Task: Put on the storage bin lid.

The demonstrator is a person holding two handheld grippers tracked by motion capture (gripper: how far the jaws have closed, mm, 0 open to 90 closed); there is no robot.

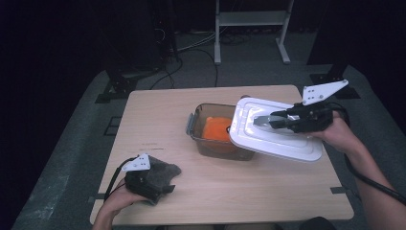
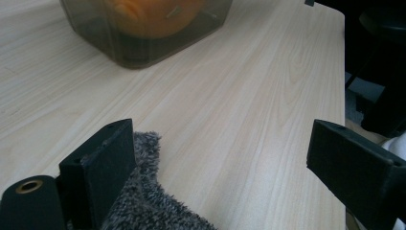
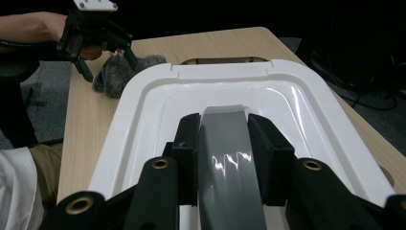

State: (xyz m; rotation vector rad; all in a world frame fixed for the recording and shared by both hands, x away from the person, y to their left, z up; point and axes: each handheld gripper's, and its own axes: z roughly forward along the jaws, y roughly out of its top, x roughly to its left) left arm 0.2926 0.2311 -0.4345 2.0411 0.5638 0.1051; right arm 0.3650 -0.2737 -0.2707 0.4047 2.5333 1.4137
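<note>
A clear plastic container [image 1: 201, 139] with an orange thing [image 1: 216, 128] inside stands at the middle of the wooden table [image 1: 163, 120]. My right gripper [image 1: 263, 120] is shut on the grey handle [image 3: 225, 143] of the white lid [image 1: 282, 143], which it holds tilted over the container's right half. In the right gripper view the lid [image 3: 143, 110] hides most of the container. My left gripper [image 1: 165, 179] rests at the table's front left, open, with a grey fuzzy cloth [image 2: 148, 206] lying against its left jaw. The container [image 2: 143, 43] appears ahead of it.
The table's front right corner [image 2: 330, 57] and its right edge lie close to the lid. A white metal frame [image 1: 251, 19] and cables stand on the floor behind the table. Bare tabletop stretches between the cloth and the container.
</note>
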